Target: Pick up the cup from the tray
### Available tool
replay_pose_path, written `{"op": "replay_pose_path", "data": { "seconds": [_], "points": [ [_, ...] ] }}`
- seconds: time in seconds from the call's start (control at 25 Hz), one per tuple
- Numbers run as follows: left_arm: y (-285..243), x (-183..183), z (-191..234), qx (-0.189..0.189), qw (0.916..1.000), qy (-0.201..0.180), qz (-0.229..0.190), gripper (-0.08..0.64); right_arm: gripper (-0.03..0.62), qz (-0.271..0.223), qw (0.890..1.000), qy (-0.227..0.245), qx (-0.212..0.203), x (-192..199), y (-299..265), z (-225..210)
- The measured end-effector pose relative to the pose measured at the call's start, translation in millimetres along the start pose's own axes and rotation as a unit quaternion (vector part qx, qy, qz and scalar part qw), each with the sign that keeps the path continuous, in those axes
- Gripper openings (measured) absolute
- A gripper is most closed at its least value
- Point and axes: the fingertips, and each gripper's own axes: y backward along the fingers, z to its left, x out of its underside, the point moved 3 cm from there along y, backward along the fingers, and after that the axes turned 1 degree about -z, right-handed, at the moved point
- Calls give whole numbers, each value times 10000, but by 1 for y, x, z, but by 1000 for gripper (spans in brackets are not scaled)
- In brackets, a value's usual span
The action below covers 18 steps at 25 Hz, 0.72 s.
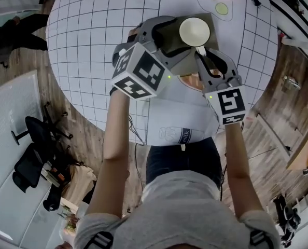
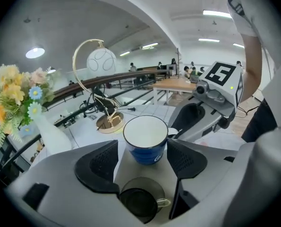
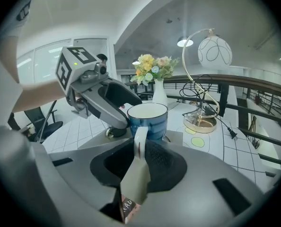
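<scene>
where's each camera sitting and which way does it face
Head view: on the person's head, looking steeply down at the cup on the gridded table; the person's arms, torso, left tongs and right tongs show.
Left gripper view: rides the left tongs, looking along open jaws with the cup between them; right tongs and an arm show beyond.
Right gripper view: rides the right tongs, looking along jaws shut on the cup's handle; left tongs behind.
Shared: both gripper views show the cup, the other tongs and the lamp.
</scene>
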Motion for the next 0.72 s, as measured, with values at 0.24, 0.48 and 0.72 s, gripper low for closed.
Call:
{"op": "replay_pose_path", "data": {
  "seconds": [0.24,0.48,0.72],
  "points": [
    [-11,-3,1,565,9982,-182,109,328,67,-59,9993,181,-332,-1,0,-4],
    [-20,-3,0,853,9960,-207,159,331,67,-195,9971,421,-611,-3,0,-6],
    [-21,-3,5,820,9966,-108,64,334,67,-268,9961,475,-696,-5,-1,-9]
  ]
}}
